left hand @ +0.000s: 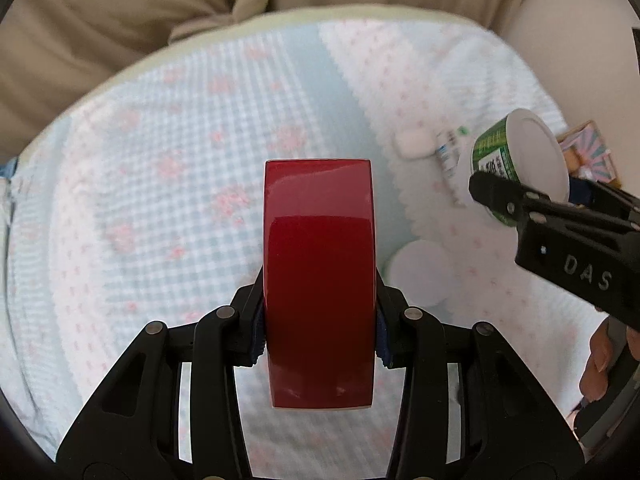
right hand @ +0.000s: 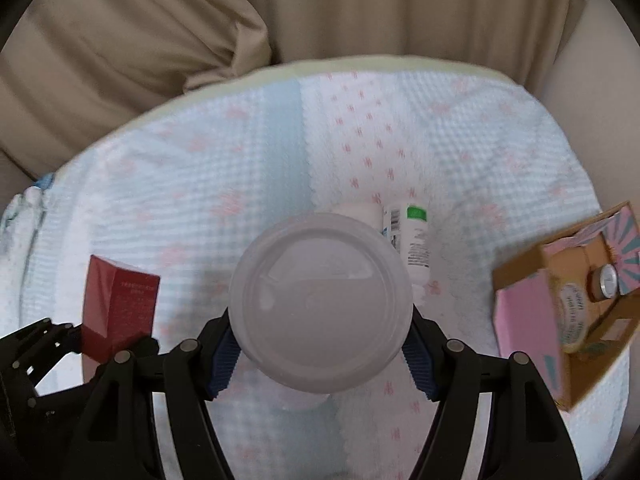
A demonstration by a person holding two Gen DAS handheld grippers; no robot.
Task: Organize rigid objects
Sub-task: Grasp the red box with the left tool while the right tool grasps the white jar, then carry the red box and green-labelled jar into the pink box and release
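My left gripper (left hand: 320, 344) is shut on a glossy red box (left hand: 320, 276), held upright above the bed; the box also shows in the right wrist view (right hand: 120, 306) at the left. My right gripper (right hand: 320, 364) is shut on a green-labelled jar with a white round base (right hand: 320, 304), held in the air; in the left wrist view the jar (left hand: 520, 160) and the right gripper (left hand: 532, 200) are at the right. A white tube with a green cap (right hand: 414, 240) lies on the bed beyond the jar.
A pink and brown cardboard box (right hand: 568, 320) with jars inside sits at the right edge of the bed. A white round lid (left hand: 420, 276) and a small white case (left hand: 414, 145) lie on the patterned blanket (left hand: 160, 184). Beige curtains (right hand: 120, 60) hang behind.
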